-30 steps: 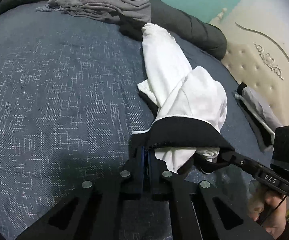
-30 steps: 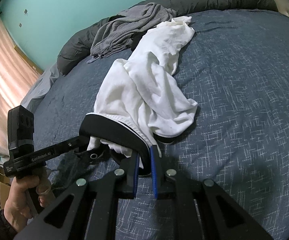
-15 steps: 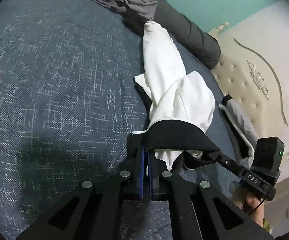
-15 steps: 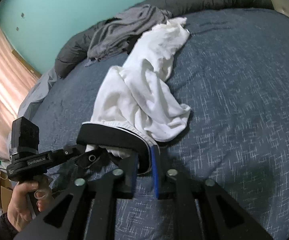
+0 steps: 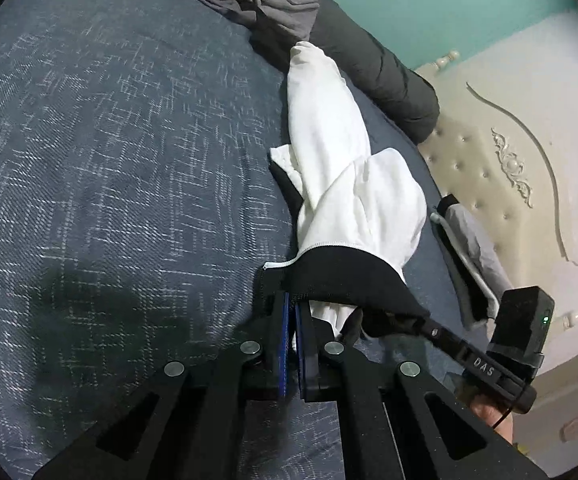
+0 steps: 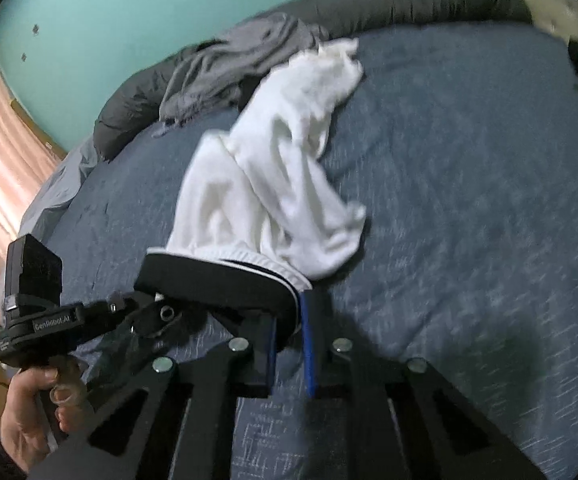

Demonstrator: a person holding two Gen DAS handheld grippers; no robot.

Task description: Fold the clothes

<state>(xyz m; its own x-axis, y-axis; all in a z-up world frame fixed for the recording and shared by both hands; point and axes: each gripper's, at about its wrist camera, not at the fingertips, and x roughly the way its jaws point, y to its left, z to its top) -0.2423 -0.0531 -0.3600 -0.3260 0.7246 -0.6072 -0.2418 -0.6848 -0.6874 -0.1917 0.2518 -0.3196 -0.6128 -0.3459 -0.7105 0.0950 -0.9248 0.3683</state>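
My left gripper is clamped tight on the black waistband of the white pants, pads pinching one end. My right gripper has just been closing, and the other end of the waistband sits between its pads, though the blurred view shows a gap on one side. The band hangs taut between the two grippers, with the legs trailing across the blue bed toward a grey garment.
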